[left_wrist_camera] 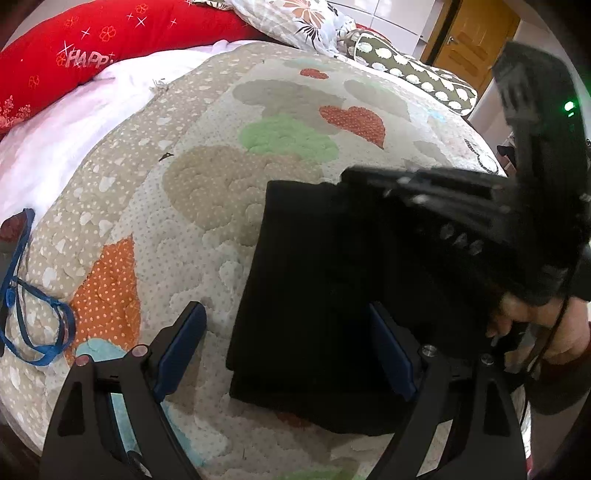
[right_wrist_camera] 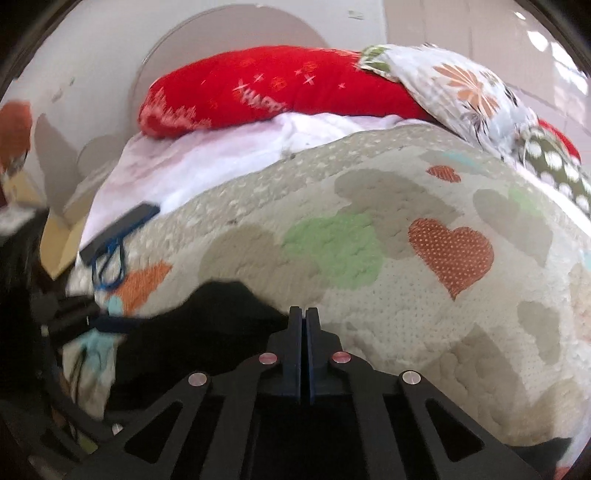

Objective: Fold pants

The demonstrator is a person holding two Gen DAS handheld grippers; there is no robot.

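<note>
I've got the left gripper (left_wrist_camera: 288, 354) hanging over the bed, its jaws spread wide and gripping nothing; the left blue pad (left_wrist_camera: 181, 347) sits over bare quilt (left_wrist_camera: 207, 177) and the right one over the near part of the pants (left_wrist_camera: 314, 295). The pants are black, folded into a neat rectangular stack, lying flat on the quilt toward the near right side of the bed in my left view. Over their right part I see the right gripper (right_wrist_camera: 304, 317) coming in from the right, blurred, with the person's hand (left_wrist_camera: 546, 325) wrapped round its handle. From the right wrist view that gripper's two pads are pressed flat against each other, fully closed, and no cloth shows between them; the pants show there as a dark mass low and to the left of the fingers (right_wrist_camera: 221, 325). Whether the fingertips touch the cloth I can't tell. The quilt is beige with hearts in orange, green and tan. Off on the left edge lies a dark flat object with a blue strap (left_wrist_camera: 33, 325) looped beside it. At the head of the bed there's a red pillow (left_wrist_camera: 85, 51), a white sheet (left_wrist_camera: 62, 140) below it, a floral pillow (left_wrist_camera: 295, 22) and a dotted cushion (left_wrist_camera: 417, 74). A wooden door (left_wrist_camera: 469, 40) stands beyond the far right corner.
</note>
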